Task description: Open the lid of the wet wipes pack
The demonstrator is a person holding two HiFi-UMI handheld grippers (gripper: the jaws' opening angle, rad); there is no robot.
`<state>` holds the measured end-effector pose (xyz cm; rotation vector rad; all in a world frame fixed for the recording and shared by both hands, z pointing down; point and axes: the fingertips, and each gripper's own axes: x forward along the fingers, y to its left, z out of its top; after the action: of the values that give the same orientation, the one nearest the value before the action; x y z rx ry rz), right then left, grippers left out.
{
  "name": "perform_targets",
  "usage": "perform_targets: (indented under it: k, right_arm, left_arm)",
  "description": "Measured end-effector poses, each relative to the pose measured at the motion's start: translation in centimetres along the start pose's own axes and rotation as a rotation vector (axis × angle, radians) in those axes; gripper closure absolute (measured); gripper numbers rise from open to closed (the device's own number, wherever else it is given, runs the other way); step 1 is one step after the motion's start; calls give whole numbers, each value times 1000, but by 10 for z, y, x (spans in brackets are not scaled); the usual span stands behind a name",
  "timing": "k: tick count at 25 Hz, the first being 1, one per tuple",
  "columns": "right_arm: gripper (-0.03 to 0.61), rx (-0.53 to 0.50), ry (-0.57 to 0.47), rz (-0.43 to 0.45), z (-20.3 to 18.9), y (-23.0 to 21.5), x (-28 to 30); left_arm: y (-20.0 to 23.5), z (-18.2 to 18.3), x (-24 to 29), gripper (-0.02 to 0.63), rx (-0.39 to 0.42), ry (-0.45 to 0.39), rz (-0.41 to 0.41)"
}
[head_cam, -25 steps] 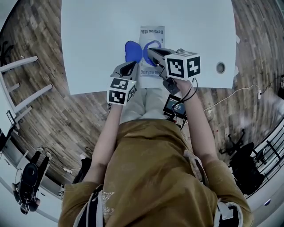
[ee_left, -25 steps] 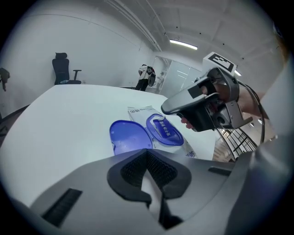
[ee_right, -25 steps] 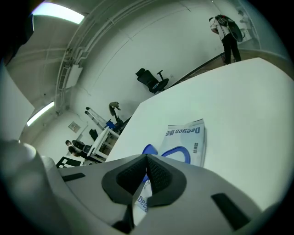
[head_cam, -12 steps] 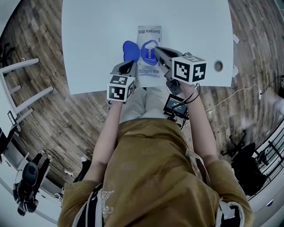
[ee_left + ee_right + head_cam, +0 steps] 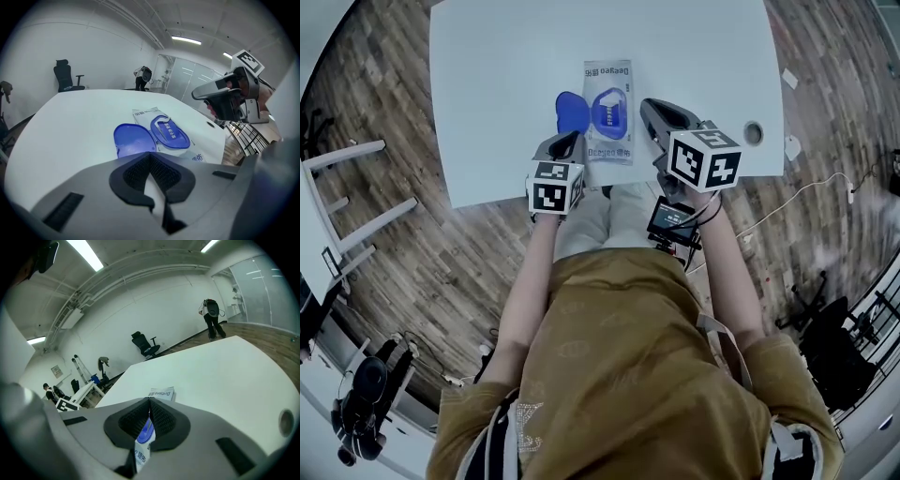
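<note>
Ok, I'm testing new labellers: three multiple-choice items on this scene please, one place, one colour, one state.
1. The wipes pack lies: A on the floor; B on the white table; C on a chair.
2. Its lid is: A red; B green; C blue.
3. The lid is: A flipped open; B shut; C missing.
Key: B, it lies flat on the white table; C, blue in the head view; A, it lies beside the pack's uncovered opening.
</note>
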<state>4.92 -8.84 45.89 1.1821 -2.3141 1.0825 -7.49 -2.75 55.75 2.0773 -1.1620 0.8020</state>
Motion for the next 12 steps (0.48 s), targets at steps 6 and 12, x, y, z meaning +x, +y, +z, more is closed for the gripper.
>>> perform_targets:
  k: [6, 12]
  right_arm:
    - [568, -78, -44, -99, 5, -5, -20]
    - [568, -118, -101, -143, 8, -4, -38]
  left_arm:
    - [1, 9, -8, 612, -8, -53, 17]
    - [-2, 31, -26, 612, 18, -161, 12]
